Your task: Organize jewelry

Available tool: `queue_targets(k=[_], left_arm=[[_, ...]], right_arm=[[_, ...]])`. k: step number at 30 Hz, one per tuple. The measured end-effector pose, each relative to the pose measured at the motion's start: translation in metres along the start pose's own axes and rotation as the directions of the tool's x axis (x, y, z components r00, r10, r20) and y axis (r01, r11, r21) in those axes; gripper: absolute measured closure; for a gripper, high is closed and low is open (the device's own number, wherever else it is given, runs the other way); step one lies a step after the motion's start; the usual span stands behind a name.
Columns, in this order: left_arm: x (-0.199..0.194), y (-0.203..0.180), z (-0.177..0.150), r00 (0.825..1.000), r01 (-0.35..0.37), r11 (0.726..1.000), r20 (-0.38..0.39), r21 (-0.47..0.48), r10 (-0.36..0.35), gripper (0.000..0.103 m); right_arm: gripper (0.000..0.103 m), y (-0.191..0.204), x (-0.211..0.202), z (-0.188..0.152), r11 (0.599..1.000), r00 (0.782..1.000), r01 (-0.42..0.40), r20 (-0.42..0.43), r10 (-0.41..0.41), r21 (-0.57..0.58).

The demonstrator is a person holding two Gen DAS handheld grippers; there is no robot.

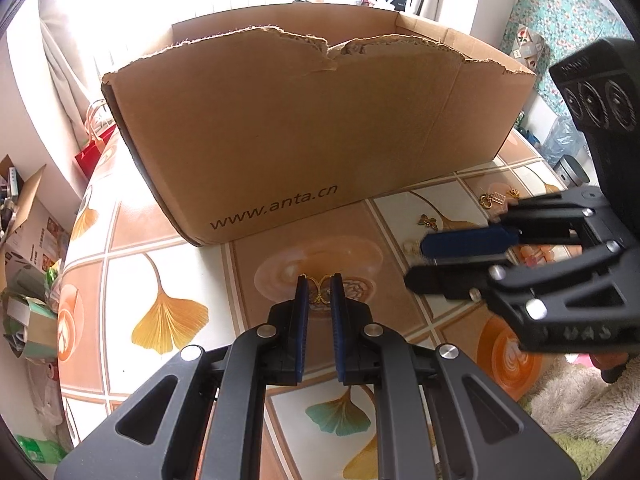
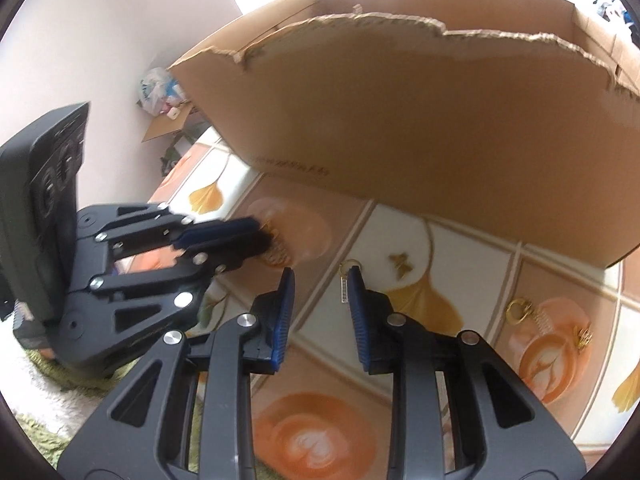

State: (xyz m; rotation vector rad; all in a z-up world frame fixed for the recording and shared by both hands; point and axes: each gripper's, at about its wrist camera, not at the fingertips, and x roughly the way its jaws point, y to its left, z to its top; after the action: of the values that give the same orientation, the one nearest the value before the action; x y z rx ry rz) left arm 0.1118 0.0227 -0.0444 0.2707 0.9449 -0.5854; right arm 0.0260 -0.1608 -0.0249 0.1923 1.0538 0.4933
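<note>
Left wrist view: the left gripper (image 1: 319,280) is down at the surface (image 1: 168,248), its blue pads narrowed around a small gold filigree earring (image 1: 319,289) that sits right between the fingertips, pinched or very nearly so. Just beyond stands the big cardboard box (image 1: 304,128) with its torn top edge. Over to the right, the right gripper (image 1: 420,260) comes in sideways, and past its tips lie more pieces: a gold butterfly charm (image 1: 430,221) and a small cluster of gold earrings (image 1: 498,197) close to the box's lower corner.

Right wrist view: the right gripper (image 2: 318,276) is spread wide and holds nothing. A gold hoop earring with a dangling bar (image 2: 347,282) lies on the surface (image 2: 460,248) touching or just beside the inner face of its right finger, well inside the gap. The butterfly charm (image 2: 401,264) lies just ahead and to the right of that finger. Farther right sit another gold hoop earring (image 2: 518,309) and a small gold piece (image 2: 583,336). The left gripper (image 2: 272,240) shows at the left, blurred.
</note>
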Motion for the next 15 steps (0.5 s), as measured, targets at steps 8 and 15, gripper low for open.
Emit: queue_targets(k=[8, 15], left_arm=[[-0.001, -0.002, -0.001, 1.000, -0.006, 1.000, 0.001, 0.010, 0.006, 0.092], [0.000, -0.001, 0.000, 1.000, -0.008, 1.000, 0.001, 0.012, 0.008, 0.092]], right_arm=[[0.077, -0.004, -0.016, -0.002, 1.000, 0.999, 0.014, 0.031, -0.014, 0.007], [0.085, -0.014, -0.013, 0.006, 0.985, 0.984, 0.168, 0.057, -0.166, -0.036]])
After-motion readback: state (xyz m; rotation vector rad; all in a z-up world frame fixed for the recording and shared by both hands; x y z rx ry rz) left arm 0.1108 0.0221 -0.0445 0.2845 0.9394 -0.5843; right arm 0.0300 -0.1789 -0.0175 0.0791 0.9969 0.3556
